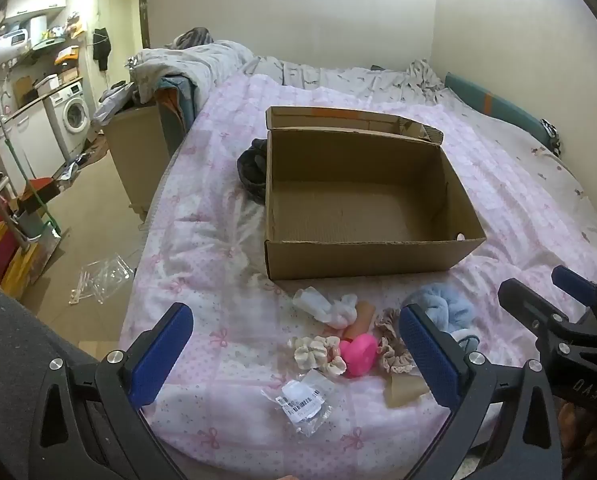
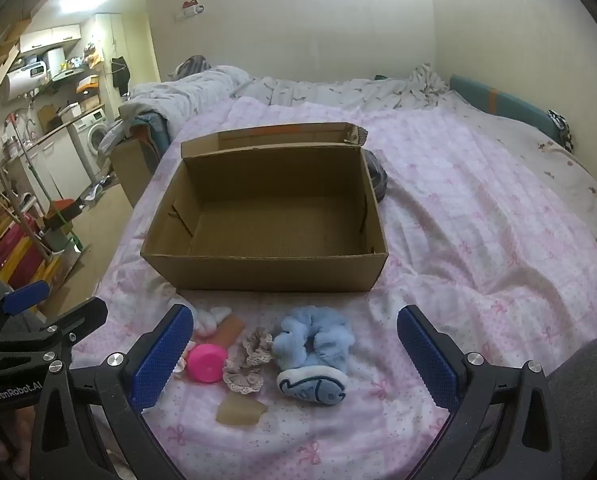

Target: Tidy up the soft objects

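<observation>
Matt corrugated cardboard box [image 2: 266, 216]; fluffy blue plush scrunchie [image 2: 314, 336]; glossy pink plastic cup [image 2: 205, 362]; printed cotton quilt [image 2: 478, 240].

Both fisheye views are taken from low over the near edge of the pink bow-patterned quilt [image 1: 226, 240], facing the far wall. The open brown cardboard box [image 1: 362, 200] [image 2: 266, 208] is seen close ahead in each, from its left in the left view and from its right in the right view. The round pink plastic toy [image 1: 358, 354] [image 2: 206, 362] is shared too.
</observation>
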Motion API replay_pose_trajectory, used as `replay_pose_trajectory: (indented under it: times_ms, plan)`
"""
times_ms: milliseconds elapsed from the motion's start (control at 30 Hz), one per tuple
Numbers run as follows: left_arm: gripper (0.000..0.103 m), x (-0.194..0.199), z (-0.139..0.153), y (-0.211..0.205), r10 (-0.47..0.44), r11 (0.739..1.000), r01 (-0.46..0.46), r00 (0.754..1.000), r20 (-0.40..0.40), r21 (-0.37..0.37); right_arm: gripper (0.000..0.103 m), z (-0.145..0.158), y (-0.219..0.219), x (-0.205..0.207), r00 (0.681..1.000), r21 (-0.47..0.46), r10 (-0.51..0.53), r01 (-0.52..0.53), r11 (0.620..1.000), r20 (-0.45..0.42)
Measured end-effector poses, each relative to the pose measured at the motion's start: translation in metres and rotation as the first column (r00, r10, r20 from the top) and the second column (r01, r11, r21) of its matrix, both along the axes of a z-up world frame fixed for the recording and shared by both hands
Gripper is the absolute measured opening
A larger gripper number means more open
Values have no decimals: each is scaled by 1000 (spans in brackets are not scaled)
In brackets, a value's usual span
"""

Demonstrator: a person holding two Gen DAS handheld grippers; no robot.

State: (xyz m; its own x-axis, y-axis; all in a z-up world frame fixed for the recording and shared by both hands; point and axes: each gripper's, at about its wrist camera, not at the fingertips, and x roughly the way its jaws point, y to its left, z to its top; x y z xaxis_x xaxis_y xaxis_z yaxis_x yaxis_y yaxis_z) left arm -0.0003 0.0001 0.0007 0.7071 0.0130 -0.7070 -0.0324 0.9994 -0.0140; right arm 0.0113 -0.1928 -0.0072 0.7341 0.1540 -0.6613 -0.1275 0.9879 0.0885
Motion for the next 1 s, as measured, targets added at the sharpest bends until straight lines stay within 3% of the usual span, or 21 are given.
replay_pose_trajectory:
  times_ms: [1000]
  plan:
    - [103,-2,-1,1,4,1000,-4,1000,-7,-2,103,-1,-1,1,1000,3,-1,1,1000,3]
